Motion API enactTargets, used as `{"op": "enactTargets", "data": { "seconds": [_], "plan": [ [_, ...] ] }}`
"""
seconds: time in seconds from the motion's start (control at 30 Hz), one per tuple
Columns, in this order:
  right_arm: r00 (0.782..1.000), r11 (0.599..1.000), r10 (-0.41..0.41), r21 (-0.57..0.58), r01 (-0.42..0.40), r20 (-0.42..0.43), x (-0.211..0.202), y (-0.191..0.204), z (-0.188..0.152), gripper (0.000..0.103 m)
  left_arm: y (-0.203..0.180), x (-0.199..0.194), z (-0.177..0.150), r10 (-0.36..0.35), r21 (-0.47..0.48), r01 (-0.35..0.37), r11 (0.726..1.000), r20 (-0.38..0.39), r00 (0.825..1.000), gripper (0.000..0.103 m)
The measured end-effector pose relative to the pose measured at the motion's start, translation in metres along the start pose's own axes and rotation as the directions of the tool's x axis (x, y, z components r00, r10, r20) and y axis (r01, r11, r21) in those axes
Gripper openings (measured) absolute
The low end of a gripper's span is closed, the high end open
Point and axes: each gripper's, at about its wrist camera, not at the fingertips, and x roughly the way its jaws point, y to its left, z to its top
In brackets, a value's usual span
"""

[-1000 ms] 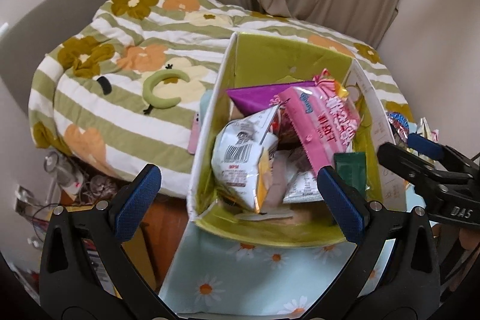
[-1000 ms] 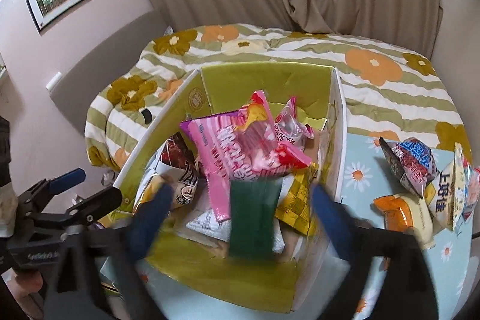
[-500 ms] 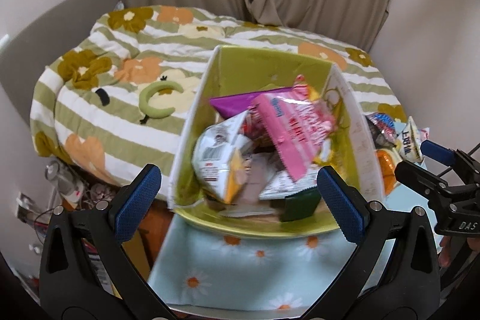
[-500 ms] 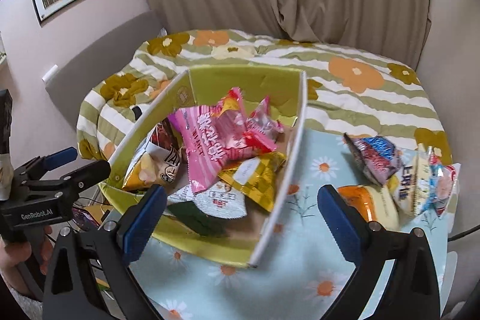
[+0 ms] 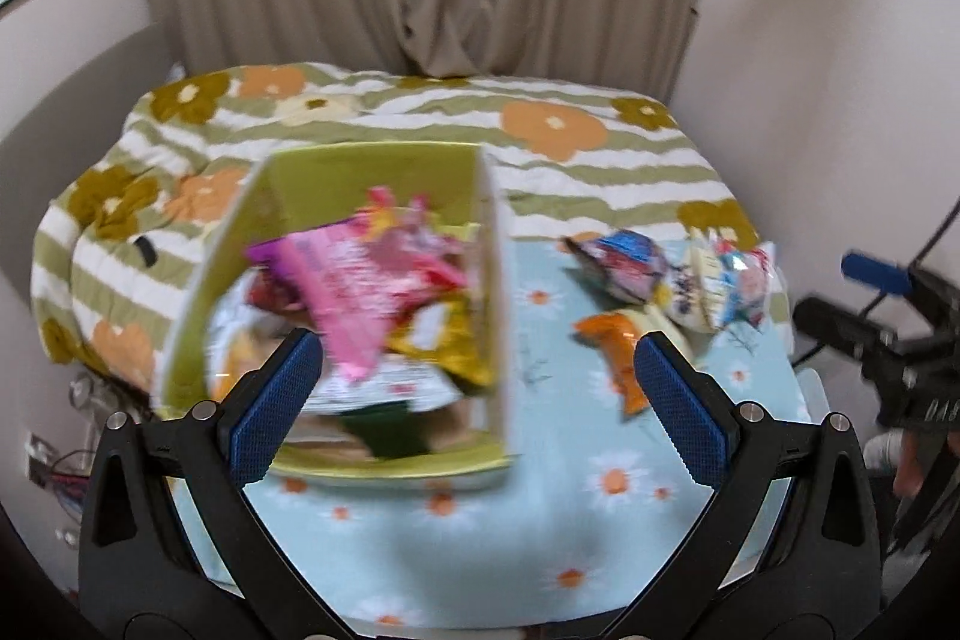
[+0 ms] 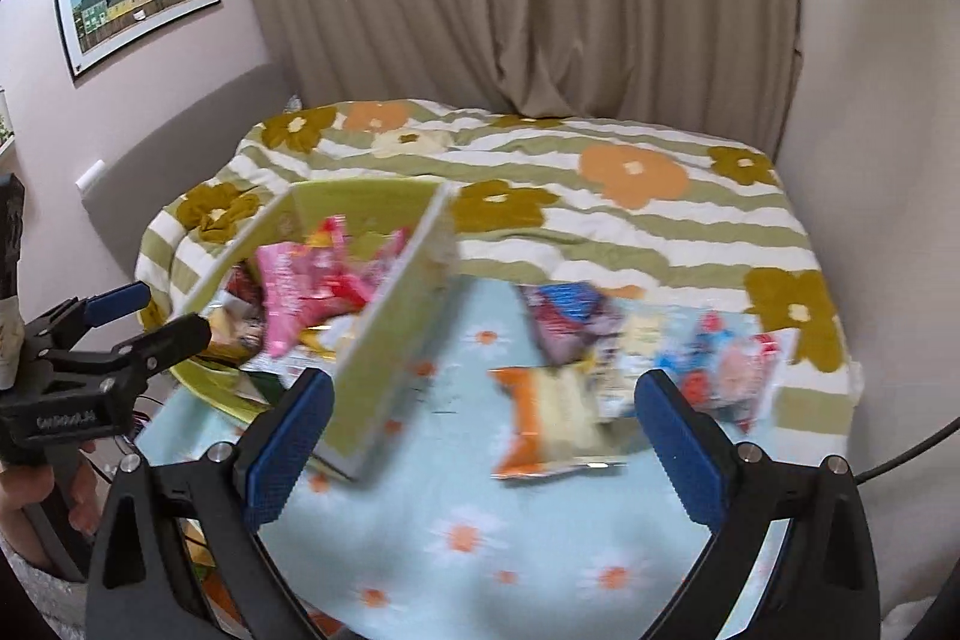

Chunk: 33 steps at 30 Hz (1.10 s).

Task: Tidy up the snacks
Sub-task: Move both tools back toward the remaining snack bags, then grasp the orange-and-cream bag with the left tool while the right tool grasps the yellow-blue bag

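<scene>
Green cardboard box (image 5: 384, 460) on daisy-cloth worktop (image 5: 456, 538) already holds most snacks, pink packet (image 5: 342, 292) on top. Left: orange packet (image 6: 540, 418), approx 3 more pkts (image 5: 672, 274) beside box. Left gripper (image 5: 480, 400), right gripper (image 6: 486, 430): fingers spread, empty.

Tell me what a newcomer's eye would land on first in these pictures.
First, the green box crammed with snacks, a pink packet on top, standing at the left of the daisy-print tablecloth. Next, the loose snack packets lying to its right. Both the left hand-held gripper and the right hand-held gripper are open and empty.
</scene>
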Motion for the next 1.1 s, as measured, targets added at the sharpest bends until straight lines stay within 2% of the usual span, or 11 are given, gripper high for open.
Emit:
{"op": "enactTargets", "data": {
  "seconds": [0.2, 0.3, 0.47, 0.63, 0.77, 0.93, 1.1],
  "plan": [
    [1.0, 1.0, -0.007, 0.001, 0.007, -0.028, -0.004, -0.062, 0.014, 0.1, -0.061, 0.027, -0.004, -0.031, -0.001, 0.031, 1.0, -0.049, 0.998, 0.103],
    [0.998, 1.0, 0.012, 0.022, -0.011, -0.065, 0.008, -0.088, 0.021, 0.1, -0.079, 0.05, -0.008, -0.043, -0.034, 0.04, 0.999, -0.095, 0.995, 0.103],
    [0.989, 0.997, 0.061, 0.062, -0.053, -0.134, 0.04, -0.117, 0.028, 0.1, -0.099, 0.096, -0.016, -0.076, -0.091, 0.06, 0.994, -0.19, 0.979, 0.103],
    [0.97, 0.99, 0.116, 0.109, -0.094, -0.213, 0.085, -0.126, 0.025, 0.1, -0.108, 0.136, -0.02, -0.074, -0.1, 0.051, 0.994, -0.24, 0.968, 0.103],
    [0.947, 0.98, 0.149, 0.171, -0.103, -0.284, 0.126, -0.129, 0.019, 0.1, -0.109, 0.169, -0.022, -0.086, -0.113, 0.056, 0.992, -0.281, 0.956, 0.103],
    [0.932, 0.985, 0.123, 0.154, -0.073, -0.341, 0.157, -0.13, 0.017, 0.099, -0.109, 0.197, -0.02, -0.111, -0.129, 0.074, 0.989, -0.311, 0.944, 0.103],
    [0.91, 0.987, 0.119, 0.148, -0.064, -0.398, 0.177, -0.134, 0.014, 0.09, -0.112, 0.221, -0.019, -0.14, -0.143, 0.095, 0.985, -0.343, 0.929, 0.103]
  ]
}}
